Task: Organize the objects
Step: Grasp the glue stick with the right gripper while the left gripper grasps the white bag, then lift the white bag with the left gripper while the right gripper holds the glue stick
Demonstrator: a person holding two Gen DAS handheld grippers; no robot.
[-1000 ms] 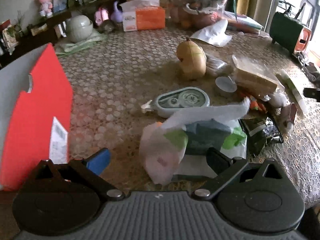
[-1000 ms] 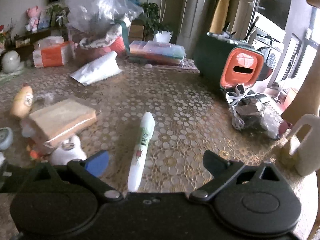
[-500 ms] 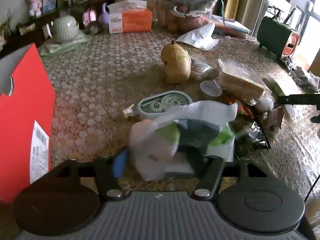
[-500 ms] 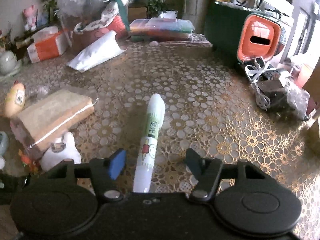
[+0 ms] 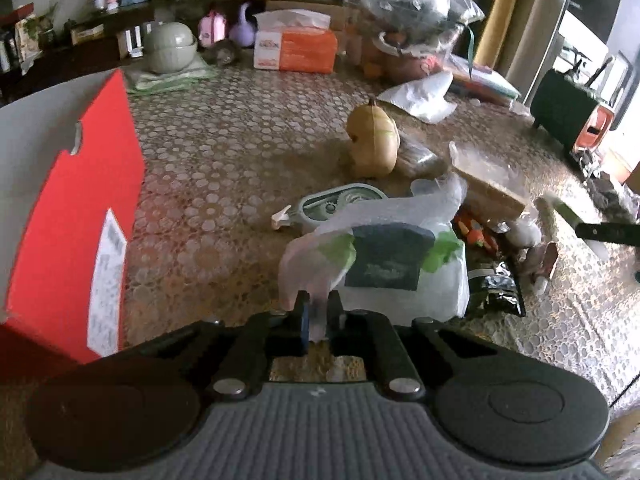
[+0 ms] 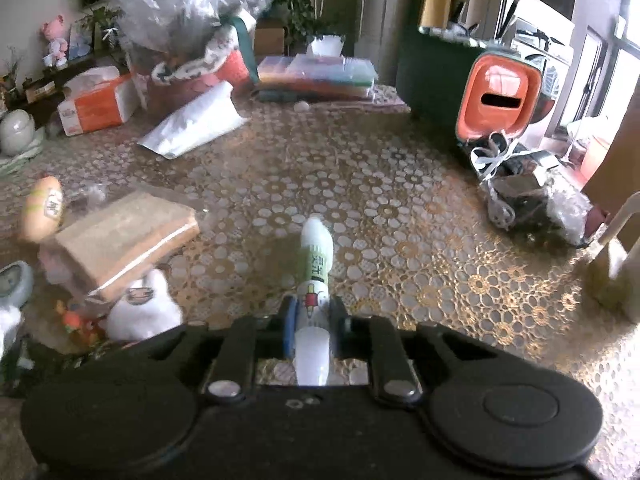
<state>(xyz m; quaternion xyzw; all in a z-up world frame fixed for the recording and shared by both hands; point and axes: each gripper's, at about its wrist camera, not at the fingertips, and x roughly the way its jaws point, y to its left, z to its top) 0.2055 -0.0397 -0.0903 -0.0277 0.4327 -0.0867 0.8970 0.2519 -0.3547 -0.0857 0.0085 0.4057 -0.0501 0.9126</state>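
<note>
A translucent white plastic bag with dark and green contents lies on the lace-covered table. My left gripper is shut on the bag's near corner, which is pinched between the blue pad and the black finger. A white and green tube points away from me in the right wrist view, and my right gripper is shut on its near end. The tube's far tip stands slightly above the tablecloth. In the left wrist view the right gripper's dark finger and the blurred tube show at the far right.
A red box stands at the left. Beyond the bag lie a tape dispenser, a pear-shaped squash and a wrapped brown block. A white mouse-like item, an orange tissue box and an orange-fronted dark container are around.
Both grippers went from wide open to shut: the left closed on the bag's corner and rose a little, the right closed on the tube's near end.
</note>
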